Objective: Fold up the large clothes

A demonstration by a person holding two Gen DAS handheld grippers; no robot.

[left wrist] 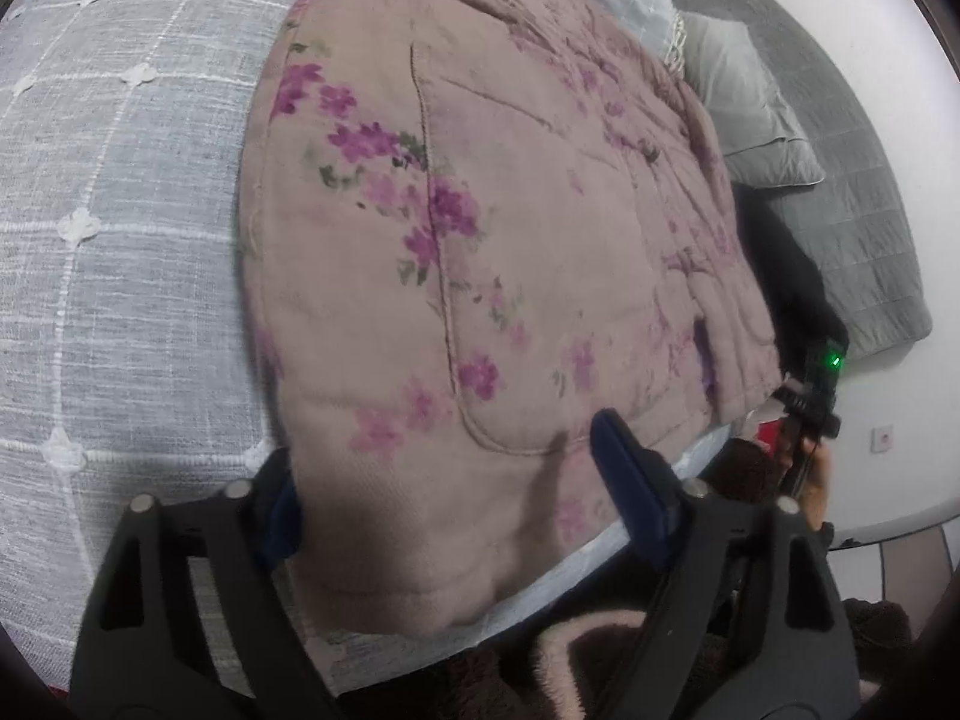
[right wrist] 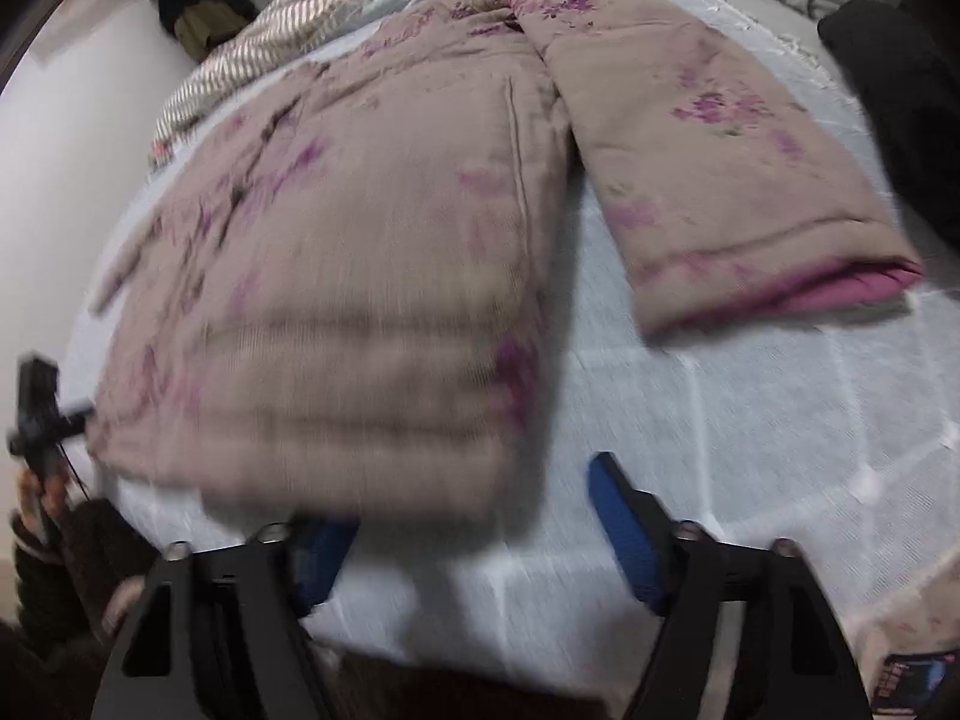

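A padded mauve jacket (left wrist: 480, 228) with purple flowers lies flat on the bed. In the right wrist view the jacket (right wrist: 336, 276) shows one sleeve (right wrist: 720, 180) spread out to the right, its pink lining showing at the cuff. My left gripper (left wrist: 456, 480) is open at the jacket's near hem; the hem lies between its blue-padded fingers (left wrist: 624, 480), with the left finger partly under the fabric. My right gripper (right wrist: 480, 528) is open just before the hem's near corner, its left finger half hidden under the blurred fabric. It also shows at the far right of the left wrist view (left wrist: 810, 408).
The bed has a pale grey checked cover (left wrist: 108, 252). A grey quilt (left wrist: 852, 228) and grey pillow (left wrist: 744, 108) lie beside a white wall. A striped cloth (right wrist: 258, 42) and a dark object (right wrist: 198, 6) sit at the bed's far end. The bed's front edge (left wrist: 540, 594) is close.
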